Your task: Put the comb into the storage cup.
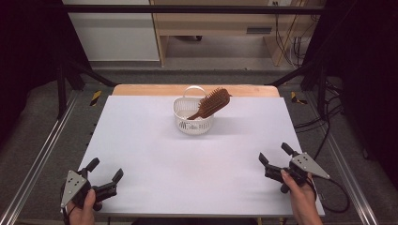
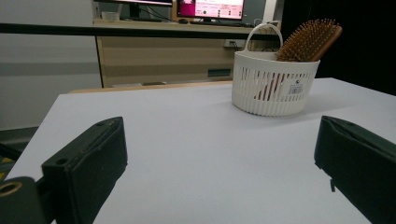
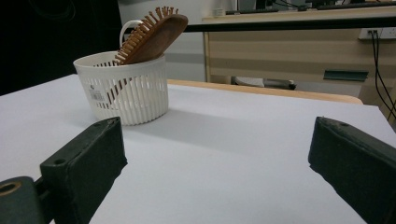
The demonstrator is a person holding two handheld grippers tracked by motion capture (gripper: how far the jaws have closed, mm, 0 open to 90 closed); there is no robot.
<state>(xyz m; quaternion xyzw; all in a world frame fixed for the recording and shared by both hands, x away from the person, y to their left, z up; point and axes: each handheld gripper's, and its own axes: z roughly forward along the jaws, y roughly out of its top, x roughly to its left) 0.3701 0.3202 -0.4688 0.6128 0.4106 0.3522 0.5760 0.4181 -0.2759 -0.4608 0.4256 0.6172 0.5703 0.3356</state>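
While you hold both tools at the near edge of the white table [image 1: 155, 159], your left gripper [image 1: 104, 174] sits at the near left corner and your right gripper [image 1: 273, 156] at the near right — jaws spread apart on each, nothing between them. Item one: a white slotted basket [image 1: 193, 123] with a loop handle, standing toward the far middle of the table, well apart from both grippers. Item two: a wooden paddle hairbrush [image 1: 210, 103] — handle down inside the basket, bristled head leaning out over the rim.
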